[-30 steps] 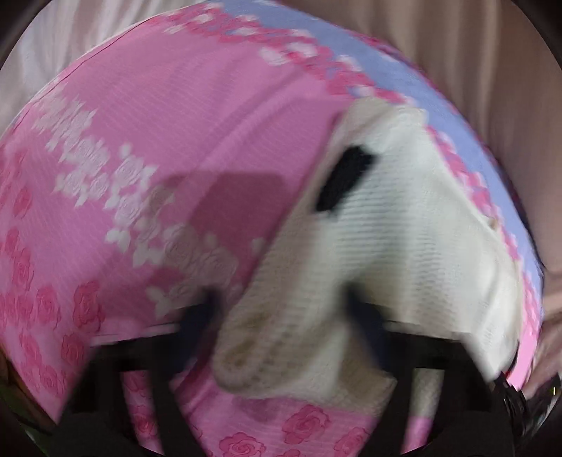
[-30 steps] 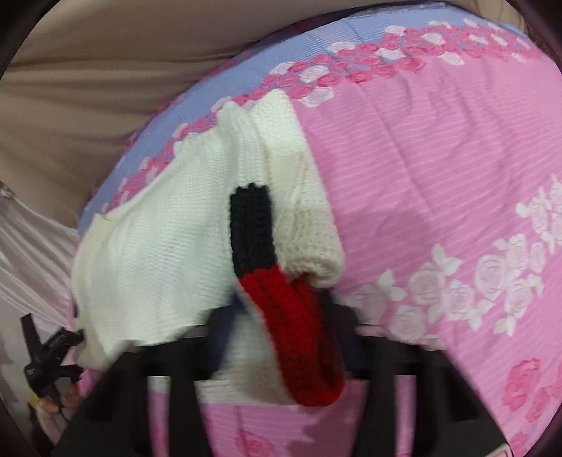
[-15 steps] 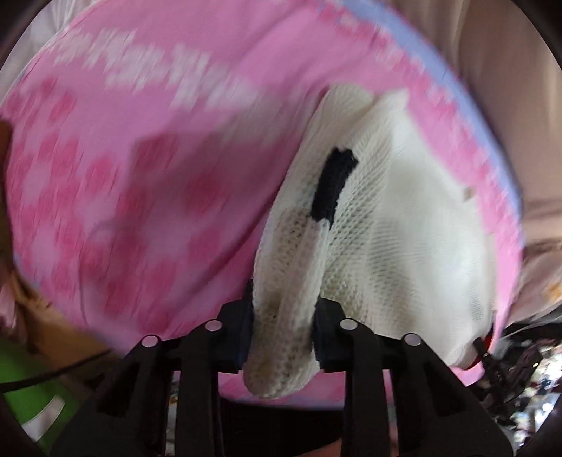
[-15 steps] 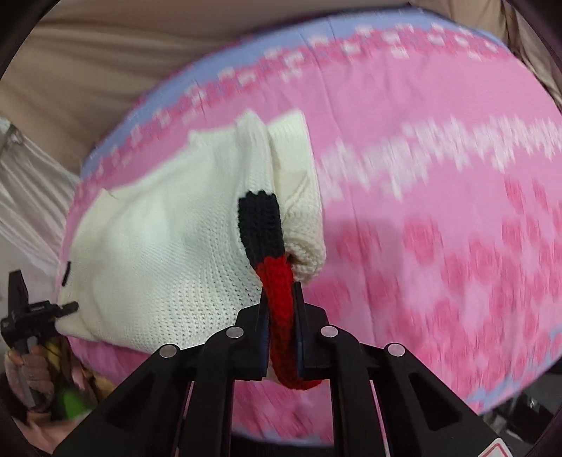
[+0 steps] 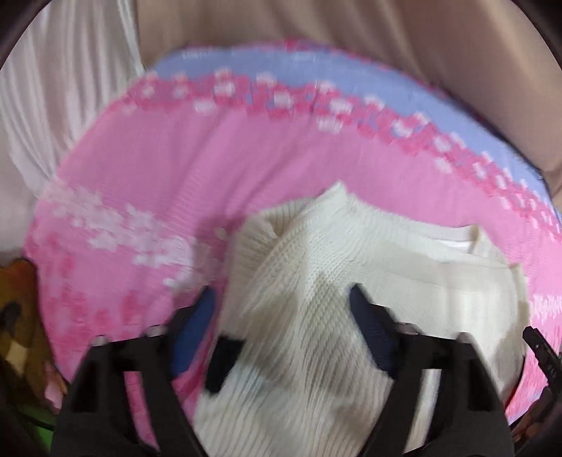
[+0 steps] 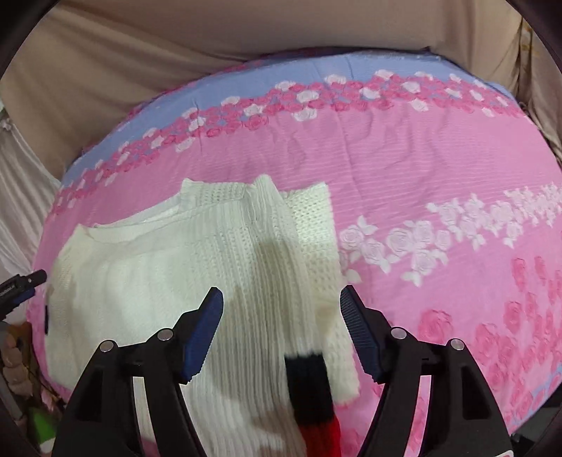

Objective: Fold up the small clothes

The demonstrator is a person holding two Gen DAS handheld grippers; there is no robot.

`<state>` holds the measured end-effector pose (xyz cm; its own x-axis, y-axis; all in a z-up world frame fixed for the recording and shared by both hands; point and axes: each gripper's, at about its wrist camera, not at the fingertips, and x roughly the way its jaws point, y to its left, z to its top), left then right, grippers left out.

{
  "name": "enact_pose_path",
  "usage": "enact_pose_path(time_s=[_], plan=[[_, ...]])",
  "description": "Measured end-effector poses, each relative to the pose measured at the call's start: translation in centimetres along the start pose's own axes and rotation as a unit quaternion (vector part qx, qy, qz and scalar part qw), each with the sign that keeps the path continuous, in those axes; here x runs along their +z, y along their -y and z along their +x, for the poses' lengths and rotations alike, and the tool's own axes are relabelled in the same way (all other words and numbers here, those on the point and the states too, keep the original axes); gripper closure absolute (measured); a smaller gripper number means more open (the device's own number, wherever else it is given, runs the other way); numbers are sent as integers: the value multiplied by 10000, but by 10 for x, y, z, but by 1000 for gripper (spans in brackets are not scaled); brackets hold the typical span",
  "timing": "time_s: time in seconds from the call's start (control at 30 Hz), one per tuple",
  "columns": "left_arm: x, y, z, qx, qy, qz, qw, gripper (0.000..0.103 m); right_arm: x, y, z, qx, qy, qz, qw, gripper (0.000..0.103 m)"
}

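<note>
Both the left gripper [image 5: 281, 309] and right gripper [image 6: 281, 313] have just opened, releasing the sweater [image 6: 168, 281], which now lies folded beneath their empty jaws.

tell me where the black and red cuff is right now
In the right wrist view the black and red cuff lies bottom centre on the white sweater, between the open right gripper fingers.

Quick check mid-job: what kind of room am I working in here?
Most likely a bedroom: the white knit sweater lies on what looks like a bed with a pink rose-print sheet, and beige fabric with a pale pleated curtain hangs behind.
</note>
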<state>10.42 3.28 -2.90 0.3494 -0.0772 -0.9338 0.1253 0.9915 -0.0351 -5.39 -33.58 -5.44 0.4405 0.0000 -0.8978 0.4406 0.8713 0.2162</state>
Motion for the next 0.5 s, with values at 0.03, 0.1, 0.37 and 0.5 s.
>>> enact_pose_path(time_s=[0.03,0.1,0.37,0.5], plan=[[2,-2,16,4,-252,-80,9997,74,1,0,4,64,-83,28,9999,100],[3,-10,18,-75,-349,-249,9991,87,1,0,-13,105,170,160,9997,96],[-6,-8,17,35,-234,-77,9997,84,-5,28,2,-299,20,302,9991,95],[-10,-3,17,202,-160,60,9996,84,-7,6,-33,-317,610,128,9975,91]])
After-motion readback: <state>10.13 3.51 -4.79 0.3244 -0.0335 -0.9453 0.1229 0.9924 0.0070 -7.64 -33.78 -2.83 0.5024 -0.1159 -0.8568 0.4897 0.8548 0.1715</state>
